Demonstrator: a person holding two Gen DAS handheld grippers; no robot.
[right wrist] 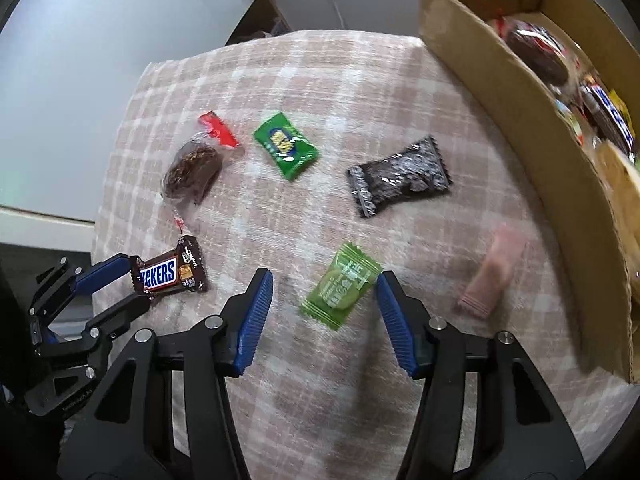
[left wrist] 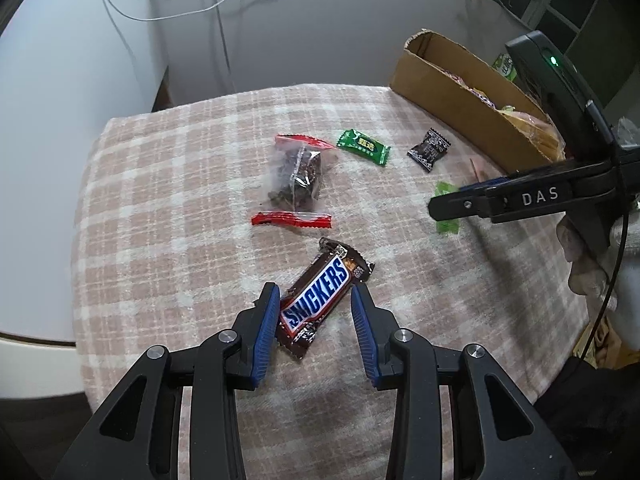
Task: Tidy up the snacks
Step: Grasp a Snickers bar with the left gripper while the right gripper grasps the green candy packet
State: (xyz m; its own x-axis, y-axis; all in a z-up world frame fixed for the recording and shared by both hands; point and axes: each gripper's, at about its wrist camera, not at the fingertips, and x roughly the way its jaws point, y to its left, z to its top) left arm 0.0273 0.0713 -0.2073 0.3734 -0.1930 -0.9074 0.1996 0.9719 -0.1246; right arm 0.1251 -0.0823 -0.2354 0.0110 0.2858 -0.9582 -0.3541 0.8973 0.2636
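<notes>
A Snickers bar lies on the checked cloth between the open fingers of my left gripper; it also shows in the right wrist view, where the left gripper straddles its end. My right gripper is open around a light green packet on the cloth; in the left wrist view the right gripper hides most of that packet. A cardboard box with several snacks stands at the right.
Loose on the cloth are a clear bag of dark cake with red ends, a dark green candy, a black packet and a pink packet. The cloth's edge falls off at left.
</notes>
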